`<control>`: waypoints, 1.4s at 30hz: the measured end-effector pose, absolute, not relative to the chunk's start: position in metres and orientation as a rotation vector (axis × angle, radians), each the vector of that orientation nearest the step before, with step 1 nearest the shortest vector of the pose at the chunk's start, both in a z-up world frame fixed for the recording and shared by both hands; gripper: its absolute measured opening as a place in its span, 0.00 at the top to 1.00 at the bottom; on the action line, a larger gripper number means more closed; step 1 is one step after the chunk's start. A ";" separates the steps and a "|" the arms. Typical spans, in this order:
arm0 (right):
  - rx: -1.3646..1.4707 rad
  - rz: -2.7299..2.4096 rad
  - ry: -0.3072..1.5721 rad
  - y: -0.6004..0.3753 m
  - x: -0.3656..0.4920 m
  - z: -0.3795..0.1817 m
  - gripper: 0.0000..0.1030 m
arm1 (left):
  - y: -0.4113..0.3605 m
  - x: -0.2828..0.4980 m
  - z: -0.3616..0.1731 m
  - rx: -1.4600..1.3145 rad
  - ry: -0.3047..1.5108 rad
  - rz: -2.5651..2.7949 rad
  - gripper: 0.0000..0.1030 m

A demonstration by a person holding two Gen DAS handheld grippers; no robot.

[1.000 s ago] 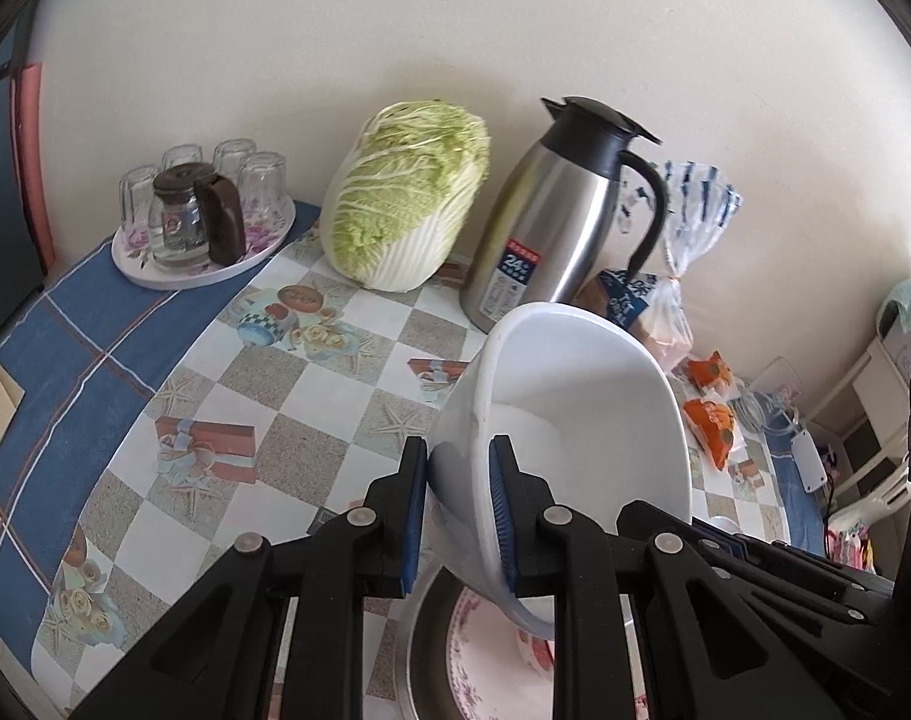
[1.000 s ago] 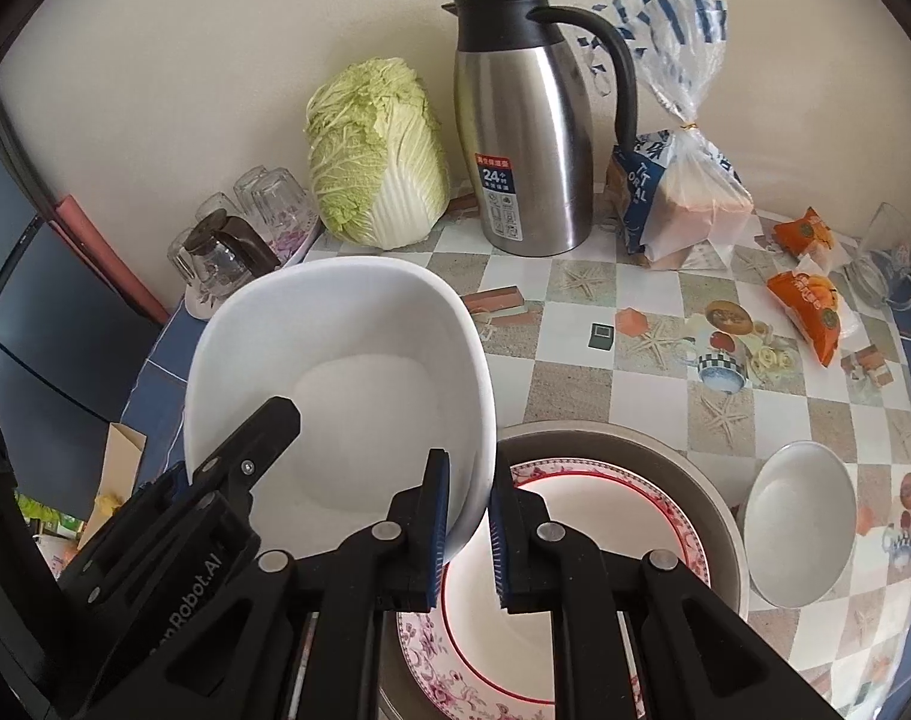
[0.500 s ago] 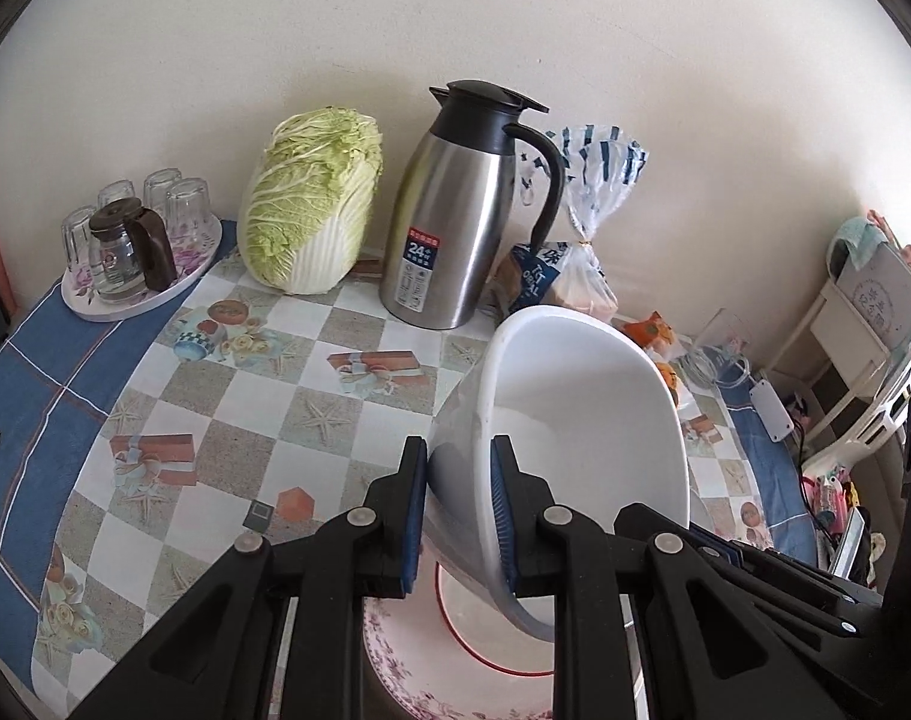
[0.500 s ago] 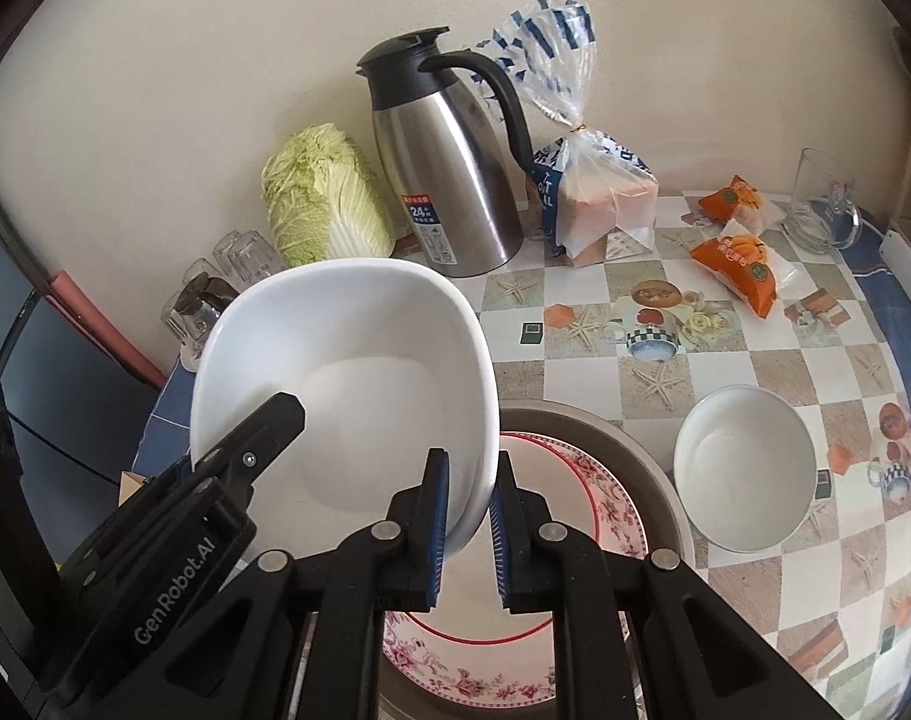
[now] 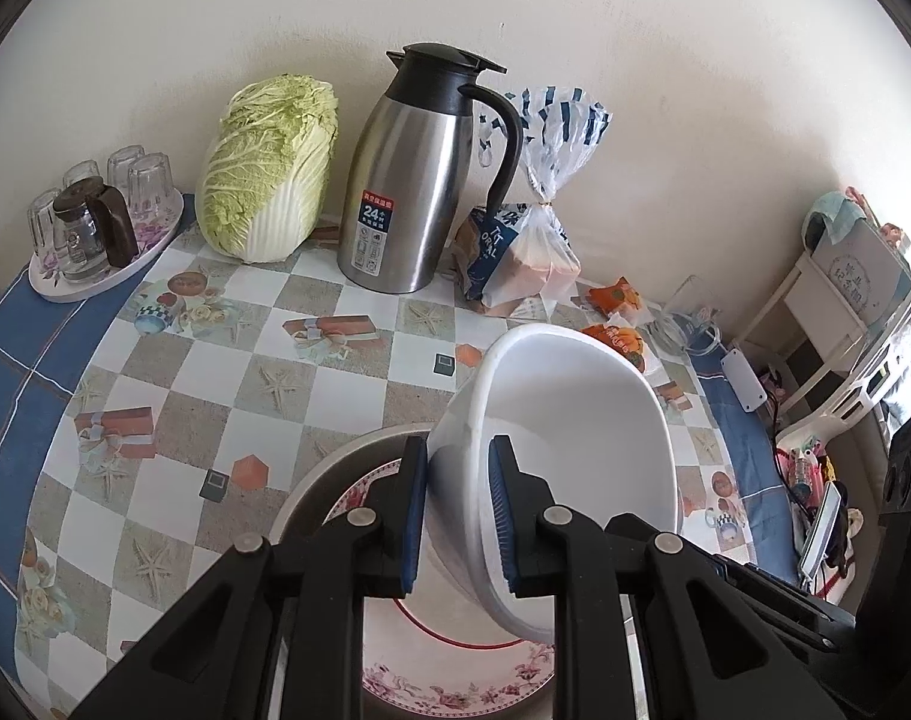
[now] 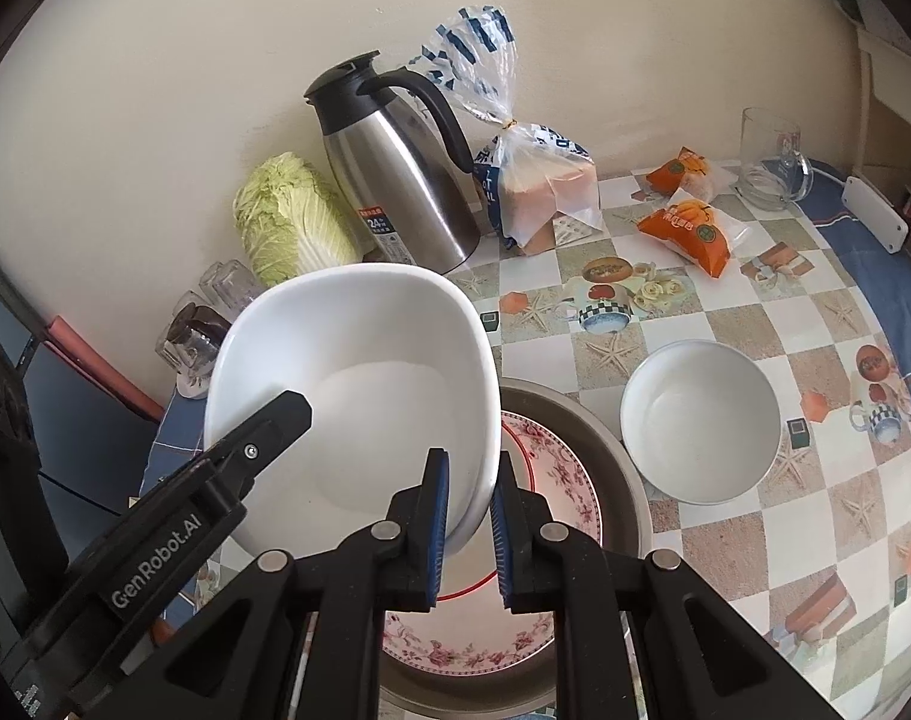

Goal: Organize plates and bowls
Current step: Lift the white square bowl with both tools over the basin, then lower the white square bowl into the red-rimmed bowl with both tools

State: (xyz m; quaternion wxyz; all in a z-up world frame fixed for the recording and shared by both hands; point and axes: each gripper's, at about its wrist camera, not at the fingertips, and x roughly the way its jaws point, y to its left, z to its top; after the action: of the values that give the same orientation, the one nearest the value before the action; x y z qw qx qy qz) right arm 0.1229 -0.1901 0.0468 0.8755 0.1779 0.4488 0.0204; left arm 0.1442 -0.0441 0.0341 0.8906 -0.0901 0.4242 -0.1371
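Note:
A large white bowl [image 5: 581, 456] [image 6: 365, 396] hangs above a floral plate [image 5: 455, 666] [image 6: 551, 468] that lies in a grey metal dish [image 5: 335, 468] [image 6: 611, 450]. My left gripper [image 5: 455, 516] is shut on the bowl's left rim. My right gripper [image 6: 470, 516] is shut on its right rim. The left gripper's arm [image 6: 155, 528] shows in the right wrist view. A smaller white bowl [image 6: 701, 420] stands upright on the table right of the metal dish.
Against the wall stand a steel thermos jug [image 5: 413, 180] [image 6: 395, 174], a cabbage [image 5: 269, 168] [image 6: 287, 228], a bread bag [image 5: 533, 240] [image 6: 539, 192] and a tray of glasses [image 5: 95, 222]. Orange snack packs [image 6: 689, 228] and a glass mug [image 6: 767, 162] lie at the right.
Both grippers have carried the white bowl to the right over the plate and metal dish. The cabbage and glasses have slid left in view. The grips have not changed.

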 end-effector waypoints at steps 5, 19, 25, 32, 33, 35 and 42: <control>0.371 0.047 0.964 -0.188 0.123 0.037 0.84 | -0.045 0.147 0.030 -0.170 0.912 -0.266 0.79; 0.360 0.063 1.011 -0.184 0.121 0.031 0.84 | -0.045 0.146 0.018 -0.145 0.981 -0.235 0.79; 0.365 0.066 1.014 -0.186 0.120 0.031 0.84 | -0.047 0.146 0.014 -0.134 1.003 -0.229 0.79; 0.376 0.070 1.027 -0.188 0.123 0.025 0.84 | -0.046 0.150 0.006 -0.132 1.037 -0.224 0.79; 0.375 0.070 1.029 -0.188 0.124 0.023 0.84 | -0.046 0.150 0.005 -0.129 1.041 -0.222 0.79; 0.375 0.070 1.034 -0.188 0.125 0.020 0.84 | -0.046 0.151 0.003 -0.132 1.048 -0.223 0.79; 0.377 0.052 1.044 -0.191 0.126 0.014 0.84 | -0.048 0.153 -0.002 -0.134 1.068 -0.232 0.79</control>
State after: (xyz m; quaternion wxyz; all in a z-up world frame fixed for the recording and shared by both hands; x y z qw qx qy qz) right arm 0.1263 -0.1910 0.0143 0.8495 0.1792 0.4957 0.0248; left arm 0.1530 -0.0481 -0.0024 0.8523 -0.0639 0.5073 -0.1102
